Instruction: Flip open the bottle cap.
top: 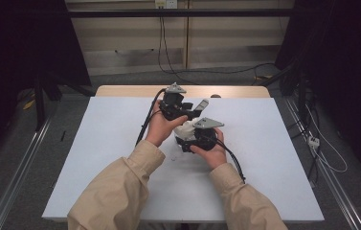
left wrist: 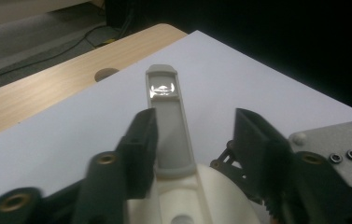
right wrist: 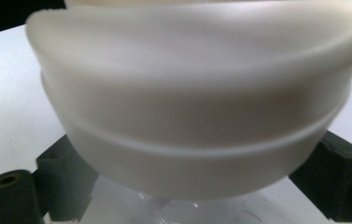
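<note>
While clamped on the white cap point(right wrist: 197, 116), right claw point(top: 187, 135) steadies; left claw point(left wrist: 194, 135), jaws apart around the grey flip lever point(left wrist: 168, 126), mid-grasp. Next: close gently, then lift.

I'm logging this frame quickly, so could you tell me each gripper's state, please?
Left gripper: open around the grey handle.
Right gripper: shut on the white rounded body.

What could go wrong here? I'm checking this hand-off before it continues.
The left tool stands open around the grey handle, one jaw touching, the other apart, so the handle may slip sideways on closing. The right tool clamps the smooth, curved white body; it might twist or pop out.
</note>
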A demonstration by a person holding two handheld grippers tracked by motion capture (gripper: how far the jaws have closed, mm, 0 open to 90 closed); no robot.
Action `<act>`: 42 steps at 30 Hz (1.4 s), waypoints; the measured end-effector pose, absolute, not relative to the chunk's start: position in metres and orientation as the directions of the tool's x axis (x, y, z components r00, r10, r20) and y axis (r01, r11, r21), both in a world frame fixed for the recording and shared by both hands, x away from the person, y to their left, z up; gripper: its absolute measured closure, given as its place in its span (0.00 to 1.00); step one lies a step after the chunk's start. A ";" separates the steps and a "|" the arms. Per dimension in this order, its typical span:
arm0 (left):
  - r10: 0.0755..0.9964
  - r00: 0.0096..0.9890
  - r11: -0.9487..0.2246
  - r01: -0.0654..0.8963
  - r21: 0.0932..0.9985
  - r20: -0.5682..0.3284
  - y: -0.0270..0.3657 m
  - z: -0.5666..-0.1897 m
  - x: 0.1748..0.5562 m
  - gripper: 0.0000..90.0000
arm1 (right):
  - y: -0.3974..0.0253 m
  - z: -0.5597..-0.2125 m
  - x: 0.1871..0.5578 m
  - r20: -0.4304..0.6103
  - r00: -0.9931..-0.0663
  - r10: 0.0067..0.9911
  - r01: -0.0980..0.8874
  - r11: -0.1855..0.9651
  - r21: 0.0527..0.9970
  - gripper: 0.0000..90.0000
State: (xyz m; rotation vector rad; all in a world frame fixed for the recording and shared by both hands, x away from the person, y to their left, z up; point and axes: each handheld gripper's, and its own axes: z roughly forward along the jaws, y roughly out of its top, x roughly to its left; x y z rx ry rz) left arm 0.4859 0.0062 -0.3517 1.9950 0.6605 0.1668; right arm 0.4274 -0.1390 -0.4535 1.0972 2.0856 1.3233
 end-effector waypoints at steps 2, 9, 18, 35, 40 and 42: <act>0.510 0.844 -0.360 0.385 0.850 -0.166 0.008 -0.351 0.485 0.45 | -0.140 -0.453 0.427 0.045 -0.592 0.804 0.388 0.236 0.891 0.10; 0.509 0.841 -0.359 0.401 0.843 -0.183 0.019 -0.349 0.479 0.30 | -0.146 -0.451 0.422 0.047 -0.591 0.806 0.385 0.230 0.894 0.10; 0.507 0.836 -0.331 0.414 0.848 -0.210 0.032 -0.352 0.473 0.20 | -0.151 -0.450 0.416 0.054 -0.595 0.802 0.396 0.234 0.888 0.09; 0.491 0.849 -0.326 0.389 0.862 -0.197 0.075 -0.361 0.449 0.16 | -0.164 -0.447 0.399 0.077 -0.599 0.797 0.403 0.217 0.889 0.10; 0.495 0.849 -0.327 0.379 0.866 -0.185 0.086 -0.364 0.440 0.16 | -0.170 -0.444 0.390 0.067 -0.610 0.789 0.397 0.231 0.888 0.10; 0.500 0.849 -0.328 0.370 0.869 -0.172 0.090 -0.365 0.436 0.16 | -0.174 -0.443 0.386 0.076 -0.610 0.789 0.397 0.221 0.891 0.10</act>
